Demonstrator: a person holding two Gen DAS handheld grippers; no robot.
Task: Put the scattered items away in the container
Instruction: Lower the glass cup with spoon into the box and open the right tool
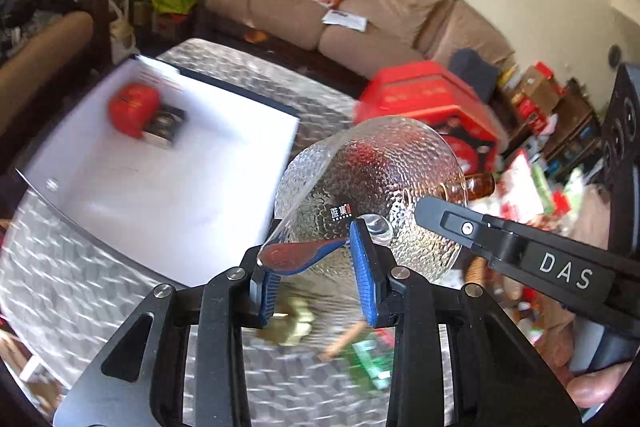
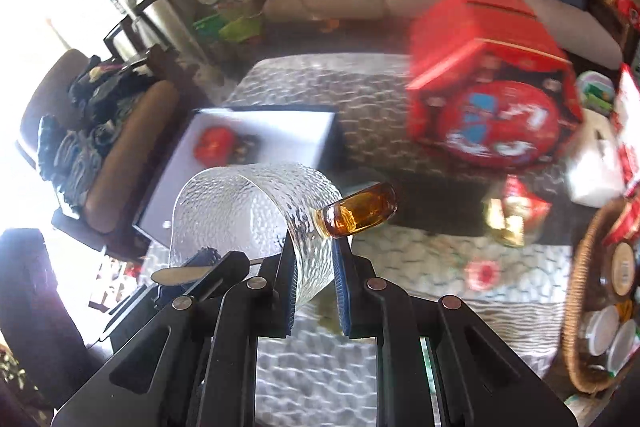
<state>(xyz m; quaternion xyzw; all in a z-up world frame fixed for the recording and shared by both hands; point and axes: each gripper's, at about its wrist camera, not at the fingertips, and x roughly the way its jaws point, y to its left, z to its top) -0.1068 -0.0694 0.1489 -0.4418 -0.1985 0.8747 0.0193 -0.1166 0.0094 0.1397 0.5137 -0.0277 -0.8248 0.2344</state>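
One patterned surface (image 1: 80, 287). One white open container (image 1: 160, 167) at ten o'clock in the left view, with two items inside: one red pack (image 1: 134, 109), one dark box (image 1: 166, 127). One textured glass pitcher (image 1: 372, 187), amber-handled, held aloft by two grippers: left gripper (image 1: 316, 275) and right gripper (image 2: 316, 283), each with fingers narrowly parted, clamping its rim.

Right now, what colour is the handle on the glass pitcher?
Amber brown, translucent handle on the clear hammered-glass pitcher; clearest in the right wrist view.
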